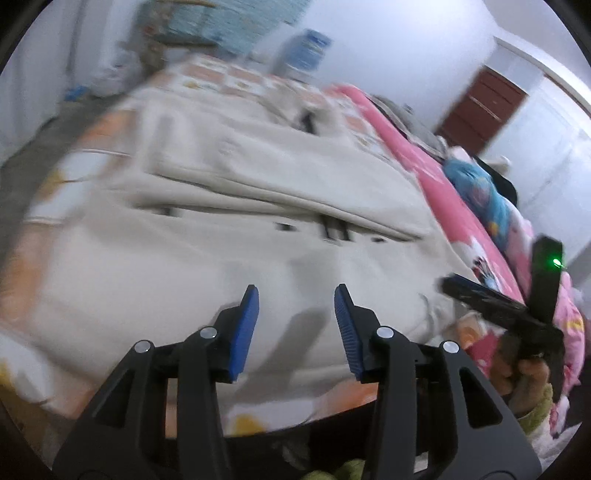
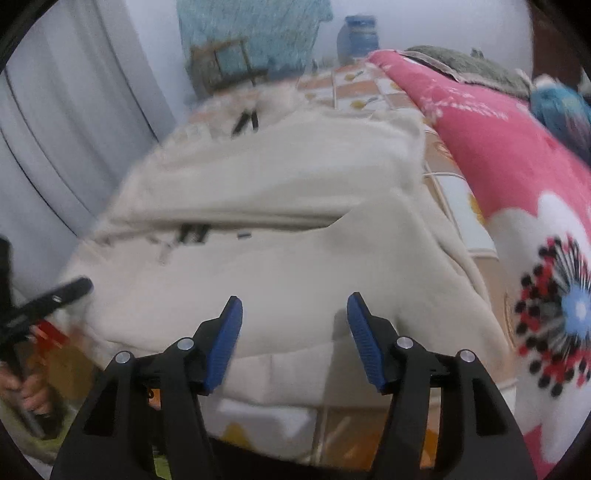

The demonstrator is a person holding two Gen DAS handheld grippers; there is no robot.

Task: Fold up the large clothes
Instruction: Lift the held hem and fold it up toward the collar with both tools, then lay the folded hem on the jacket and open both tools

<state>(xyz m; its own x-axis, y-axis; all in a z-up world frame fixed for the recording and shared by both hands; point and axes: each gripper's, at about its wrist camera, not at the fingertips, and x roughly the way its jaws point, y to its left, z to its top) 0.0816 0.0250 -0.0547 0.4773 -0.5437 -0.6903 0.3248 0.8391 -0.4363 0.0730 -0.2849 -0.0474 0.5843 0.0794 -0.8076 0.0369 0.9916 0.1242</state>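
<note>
A large cream hooded sweatshirt lies spread on the bed, partly folded, with a sleeve laid across its chest and dark print showing under it. In the right wrist view the same sweatshirt fills the middle. My left gripper hovers over the garment's near hem, its blue pads apart with nothing between them. My right gripper hangs over the near hem too, open and empty. Each view catches the other gripper at its edge, held by a hand: the right gripper and the left gripper. Both pictures are blurred by motion.
The bed sheet is checked in orange and white. A pink flowered blanket runs along the right side, with a blue bundle on it. A blue water jug and a chair stand beyond the bed. A brown door is at the back right.
</note>
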